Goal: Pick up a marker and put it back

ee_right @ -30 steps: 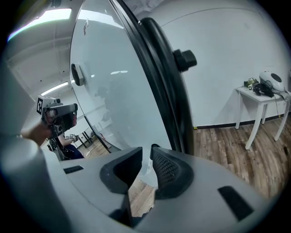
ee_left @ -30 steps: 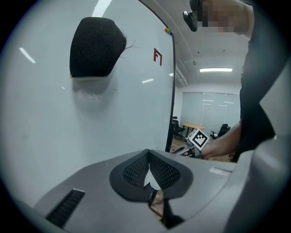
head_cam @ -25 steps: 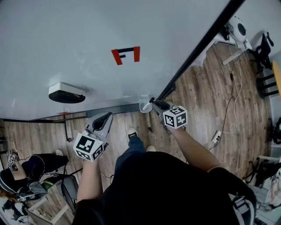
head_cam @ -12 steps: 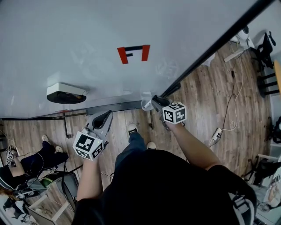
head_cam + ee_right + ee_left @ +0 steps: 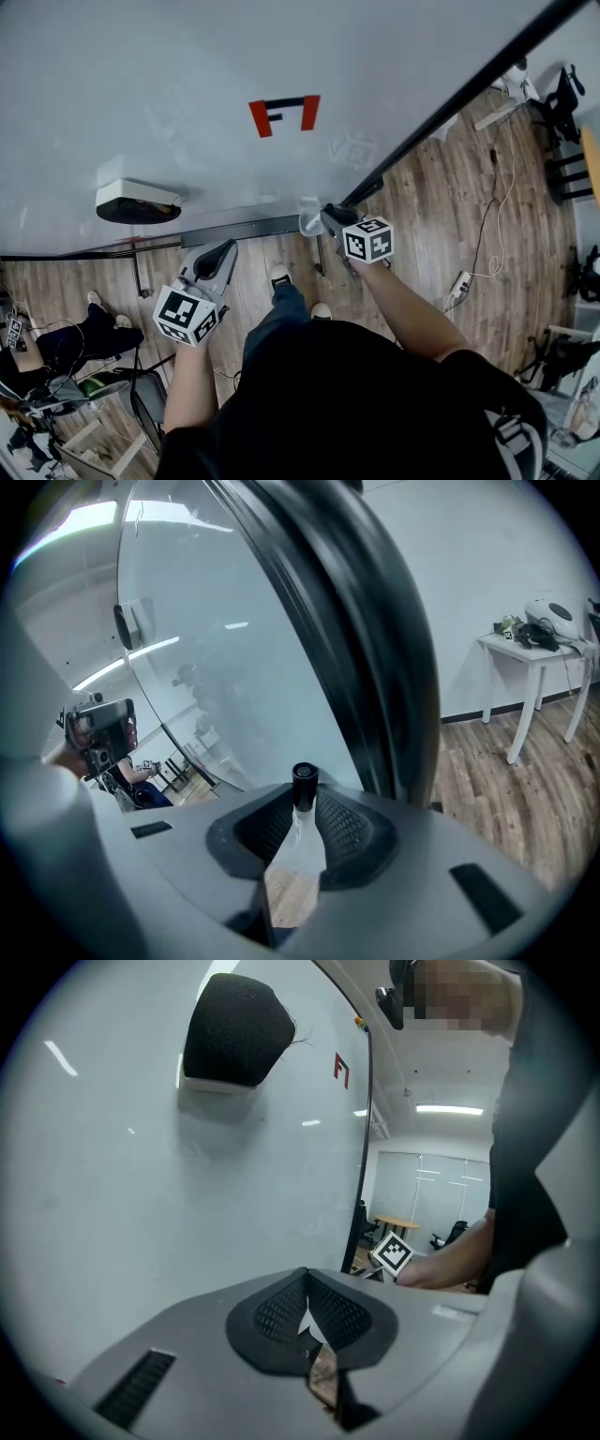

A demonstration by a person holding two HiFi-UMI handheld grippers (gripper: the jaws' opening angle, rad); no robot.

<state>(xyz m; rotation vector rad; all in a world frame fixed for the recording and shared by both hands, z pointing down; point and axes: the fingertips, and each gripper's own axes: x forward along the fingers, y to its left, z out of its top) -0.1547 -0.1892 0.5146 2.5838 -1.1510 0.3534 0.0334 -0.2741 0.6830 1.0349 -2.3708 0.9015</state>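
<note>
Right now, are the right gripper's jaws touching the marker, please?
Touching: in the right gripper view, the right gripper, jaws just closed further, clamps the marker by its white barrel.

Lower centre of the right gripper view: the marker (image 5: 303,787) shows only its black cap and some white barrel; the rest is hidden between the right gripper's (image 5: 300,808) jaws, which have just been closing.

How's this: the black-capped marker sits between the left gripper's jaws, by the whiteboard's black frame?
No: the marker sits between the right gripper's jaws, which have just been closing, by the whiteboard's black frame. The right gripper view shows it.
</note>
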